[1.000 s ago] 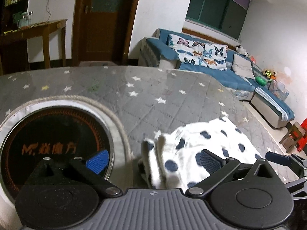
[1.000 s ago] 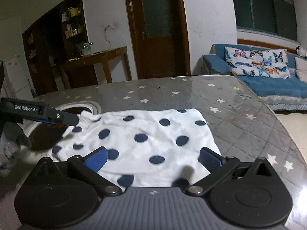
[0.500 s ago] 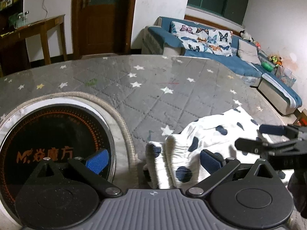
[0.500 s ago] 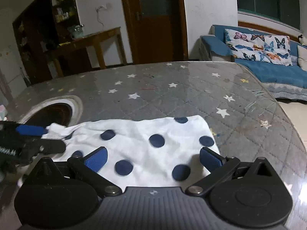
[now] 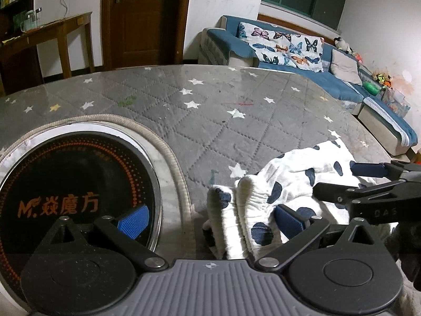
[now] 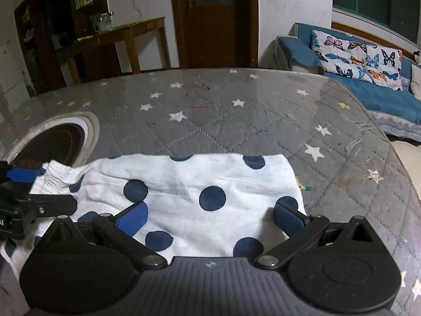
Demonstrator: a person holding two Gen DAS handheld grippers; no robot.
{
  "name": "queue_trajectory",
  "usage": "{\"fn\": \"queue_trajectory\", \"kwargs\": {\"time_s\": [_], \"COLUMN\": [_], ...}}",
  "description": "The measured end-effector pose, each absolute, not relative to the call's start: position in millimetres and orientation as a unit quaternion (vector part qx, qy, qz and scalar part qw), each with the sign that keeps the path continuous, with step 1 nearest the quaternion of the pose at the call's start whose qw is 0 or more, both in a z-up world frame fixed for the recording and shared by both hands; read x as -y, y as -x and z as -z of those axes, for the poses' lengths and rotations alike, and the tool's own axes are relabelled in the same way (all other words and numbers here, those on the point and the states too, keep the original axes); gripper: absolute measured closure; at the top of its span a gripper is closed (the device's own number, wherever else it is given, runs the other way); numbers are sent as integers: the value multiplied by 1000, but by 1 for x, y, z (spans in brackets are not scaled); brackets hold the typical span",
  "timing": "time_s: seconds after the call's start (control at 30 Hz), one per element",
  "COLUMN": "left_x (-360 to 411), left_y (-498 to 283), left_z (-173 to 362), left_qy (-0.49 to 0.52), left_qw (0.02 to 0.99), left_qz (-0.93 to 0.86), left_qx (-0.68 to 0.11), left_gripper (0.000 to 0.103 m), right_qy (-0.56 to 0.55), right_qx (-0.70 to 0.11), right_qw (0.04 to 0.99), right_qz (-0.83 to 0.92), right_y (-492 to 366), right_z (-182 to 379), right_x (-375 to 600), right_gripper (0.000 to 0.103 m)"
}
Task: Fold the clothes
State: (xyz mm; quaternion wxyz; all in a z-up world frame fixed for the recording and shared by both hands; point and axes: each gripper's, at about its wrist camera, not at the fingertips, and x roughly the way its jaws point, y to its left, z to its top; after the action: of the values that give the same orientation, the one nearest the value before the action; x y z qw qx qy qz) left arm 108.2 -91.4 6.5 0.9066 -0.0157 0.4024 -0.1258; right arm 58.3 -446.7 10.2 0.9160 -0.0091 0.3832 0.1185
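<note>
Both grippers lowered toward garment [image 6: 200, 184]; left [image 5: 210, 221], right [image 6: 210, 216] fingers spread.

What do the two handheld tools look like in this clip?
Both match: the left tool and right tool have black linkage arms with silver pivot pins, ribbed blue finger pads, and a grey ridged body. White lettering marks the side of each.
</note>
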Motion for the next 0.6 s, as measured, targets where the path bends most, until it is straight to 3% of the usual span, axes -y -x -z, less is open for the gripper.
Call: {"fn": "queue_trajectory", "kwargs": {"time_s": [0.6], "left_x": [75], "left_y": [-85], "left_z": [-16], "left_qy": [18], "left_qw": [912], "left_qz": [127], "left_qx": [-389], "left_gripper": [0], "right_qy": [23], "right_qx": [-346], "right_qw": [931], "right_qz": [-112], "right_y": [13], "right_z": [-9], "right_x": [441], "right_gripper": [0]}}
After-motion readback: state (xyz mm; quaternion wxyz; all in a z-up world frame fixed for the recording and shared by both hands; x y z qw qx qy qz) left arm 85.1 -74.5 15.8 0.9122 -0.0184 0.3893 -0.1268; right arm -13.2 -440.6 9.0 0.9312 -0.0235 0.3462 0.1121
